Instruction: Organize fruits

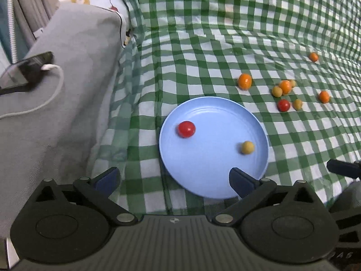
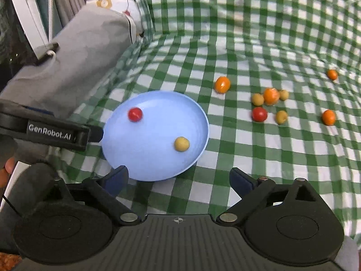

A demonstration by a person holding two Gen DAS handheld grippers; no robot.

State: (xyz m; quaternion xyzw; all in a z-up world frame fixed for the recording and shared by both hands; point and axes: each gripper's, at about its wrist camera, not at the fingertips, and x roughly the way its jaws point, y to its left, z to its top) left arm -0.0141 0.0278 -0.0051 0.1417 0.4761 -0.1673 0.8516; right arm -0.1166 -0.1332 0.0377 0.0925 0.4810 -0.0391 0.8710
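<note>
- Blue plate (image 2: 198,122): lies on the green-checked cloth (image 2: 248,192), holding a red cherry tomato (image 2: 135,114) at its far left and a yellow one (image 2: 181,144) nearer right, well apart; judged the collecting dish.
- Loose fruits: to the plate's right lie an orange tomato (image 2: 222,84), a touching cluster (image 2: 270,96), a red one (image 2: 259,114), a yellow one (image 2: 281,117) and two outlying orange ones; judged still to be gathered.
- Left gripper (image 1: 173,179): fingers spread wide, empty, above the plate's near edge.
- Right gripper (image 2: 179,179): fingers likewise apart, empty, at the plate's near rim.
- Grey cushion (image 1: 67,90): bounds the cloth at left.
</note>
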